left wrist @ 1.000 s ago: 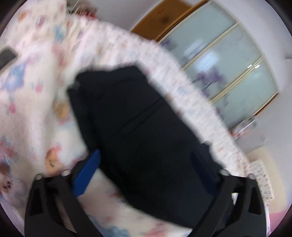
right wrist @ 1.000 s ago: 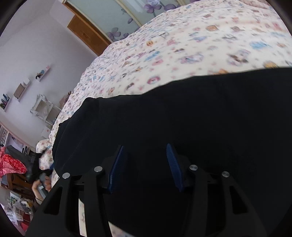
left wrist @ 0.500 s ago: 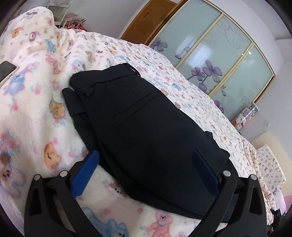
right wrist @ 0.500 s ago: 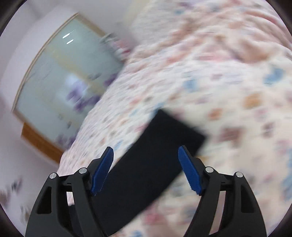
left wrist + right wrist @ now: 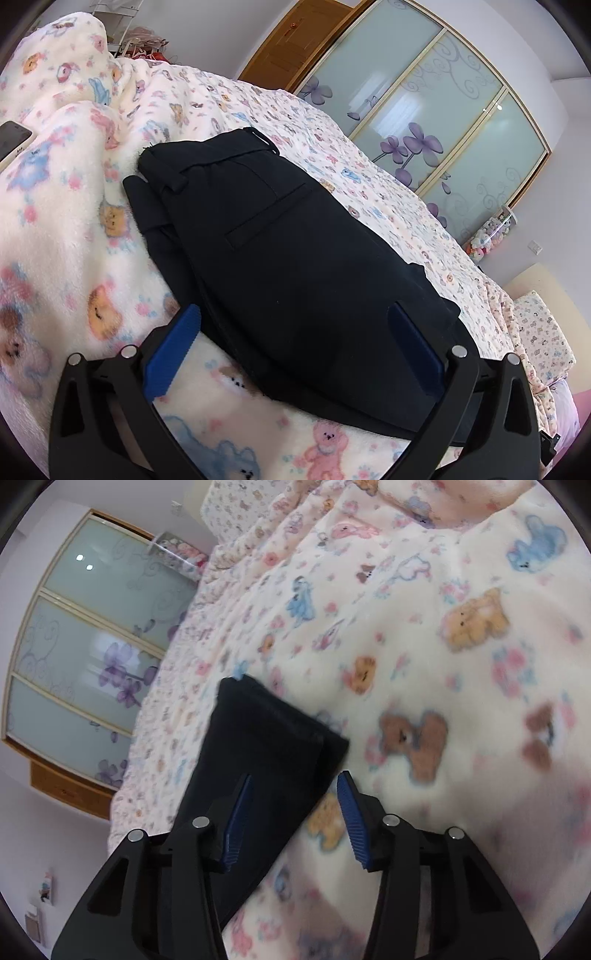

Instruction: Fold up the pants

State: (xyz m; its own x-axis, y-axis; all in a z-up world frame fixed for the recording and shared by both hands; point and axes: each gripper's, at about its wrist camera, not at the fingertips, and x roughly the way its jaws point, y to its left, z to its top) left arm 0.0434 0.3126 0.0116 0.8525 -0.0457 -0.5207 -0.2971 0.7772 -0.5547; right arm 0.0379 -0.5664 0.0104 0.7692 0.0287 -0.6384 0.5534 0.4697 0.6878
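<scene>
Pants (image 5: 295,266) lie folded on the bear-print blanket (image 5: 66,229) of the bed. Left gripper (image 5: 295,350) hovers with jaws wide, holding nothing. Right gripper (image 5: 293,812) hangs over the leg end, jaws apart and empty.

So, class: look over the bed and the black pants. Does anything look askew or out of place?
Yes. The pants are not squared up: beside the waistband, an under layer sticks out past the top layer's edge. Also, a phone lies on the blanket, apart from the pants.

Pants (image 5: 288,258) lie on the blanket (image 5: 66,236), phone (image 5: 11,142) well left.
</scene>
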